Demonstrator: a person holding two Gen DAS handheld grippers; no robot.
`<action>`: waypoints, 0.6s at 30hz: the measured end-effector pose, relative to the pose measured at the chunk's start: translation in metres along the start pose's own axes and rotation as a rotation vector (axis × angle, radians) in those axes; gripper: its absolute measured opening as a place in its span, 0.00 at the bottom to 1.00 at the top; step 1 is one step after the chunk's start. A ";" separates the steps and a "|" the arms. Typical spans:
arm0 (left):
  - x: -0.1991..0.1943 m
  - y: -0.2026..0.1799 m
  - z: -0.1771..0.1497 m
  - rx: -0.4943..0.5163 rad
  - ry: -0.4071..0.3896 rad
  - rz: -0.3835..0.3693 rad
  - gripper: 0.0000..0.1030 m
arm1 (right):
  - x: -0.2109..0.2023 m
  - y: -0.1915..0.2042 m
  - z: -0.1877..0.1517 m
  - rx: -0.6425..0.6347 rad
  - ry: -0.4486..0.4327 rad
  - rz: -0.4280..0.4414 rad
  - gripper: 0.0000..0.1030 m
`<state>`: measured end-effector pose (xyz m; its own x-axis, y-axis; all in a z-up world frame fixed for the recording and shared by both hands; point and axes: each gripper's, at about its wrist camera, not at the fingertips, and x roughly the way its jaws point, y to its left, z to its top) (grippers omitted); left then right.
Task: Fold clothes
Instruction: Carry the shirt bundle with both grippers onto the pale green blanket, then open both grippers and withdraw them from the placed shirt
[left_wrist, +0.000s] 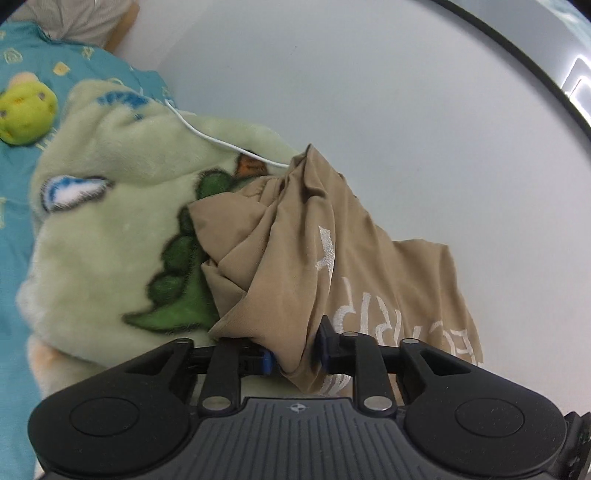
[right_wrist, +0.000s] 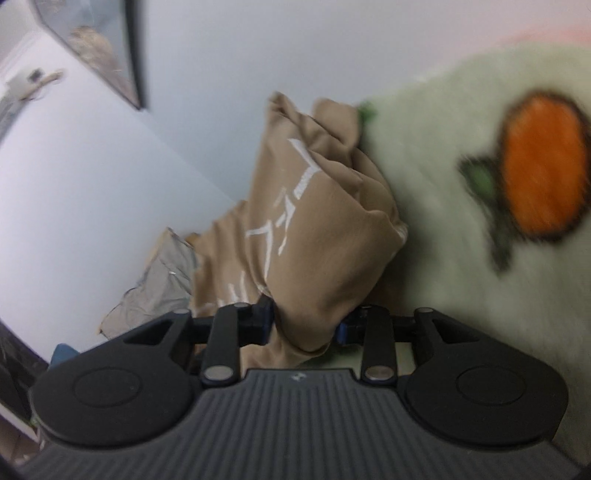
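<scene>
A tan garment (left_wrist: 295, 251) with white lettering lies bunched on the white table, partly over a pale green fleece. My left gripper (left_wrist: 293, 354) is shut on a fold of its near edge, the cloth pinched between the blue pads. In the right wrist view the same tan garment (right_wrist: 314, 229) rises in a crumpled heap, and my right gripper (right_wrist: 304, 325) is shut on another bunched fold of it. The rest of the garment hangs loose beyond both grips.
A pale green fleece (left_wrist: 110, 221) with dinosaur prints and a white cord lies at the left, over a teal cloth (left_wrist: 14, 221) with a yellow-green plush patch. A grey cloth (right_wrist: 155, 288) lies on the white table (left_wrist: 369, 92). The table's dark rim (left_wrist: 517, 48) curves at the upper right.
</scene>
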<state>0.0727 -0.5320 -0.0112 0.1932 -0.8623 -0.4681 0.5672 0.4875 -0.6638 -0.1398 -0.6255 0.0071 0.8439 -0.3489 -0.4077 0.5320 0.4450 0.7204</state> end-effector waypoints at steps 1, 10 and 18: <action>-0.004 -0.003 0.006 0.026 0.001 0.029 0.52 | 0.000 0.000 0.003 0.028 0.024 -0.009 0.36; -0.110 -0.059 0.010 0.200 -0.119 0.114 0.99 | -0.060 0.035 0.008 -0.004 0.096 -0.112 0.37; -0.229 -0.121 -0.016 0.399 -0.255 0.160 1.00 | -0.152 0.104 0.008 -0.273 -0.076 -0.028 0.88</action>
<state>-0.0526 -0.3917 0.1668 0.4642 -0.8112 -0.3556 0.7668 0.5690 -0.2971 -0.2133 -0.5329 0.1488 0.8265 -0.4202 -0.3747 0.5627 0.6362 0.5278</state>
